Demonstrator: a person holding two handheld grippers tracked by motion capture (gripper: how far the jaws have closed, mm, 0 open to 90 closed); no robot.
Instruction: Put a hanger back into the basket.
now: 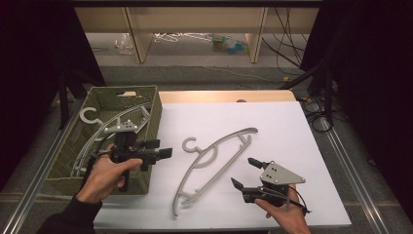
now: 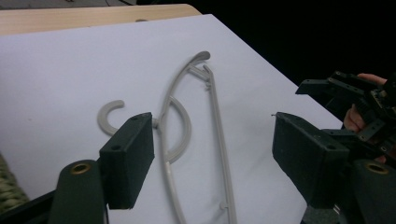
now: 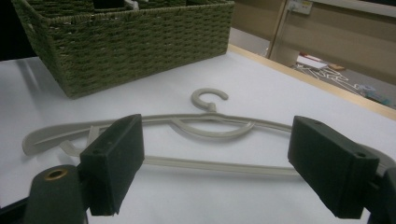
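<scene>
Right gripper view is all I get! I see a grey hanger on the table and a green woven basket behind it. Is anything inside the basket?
Observer: Yes, a second grey hanger lies inside the woven basket, hook toward its far left corner.
Operator: Where's the other gripper?
Observer: The left gripper is above the basket's right wall, jaws open and empty, pointing at the hanger on the table.
Operator: Is my gripper touching that hanger?
Observer: No. From above, the right gripper is apart from it, near the front edge of the white table, jaws open.
</scene>
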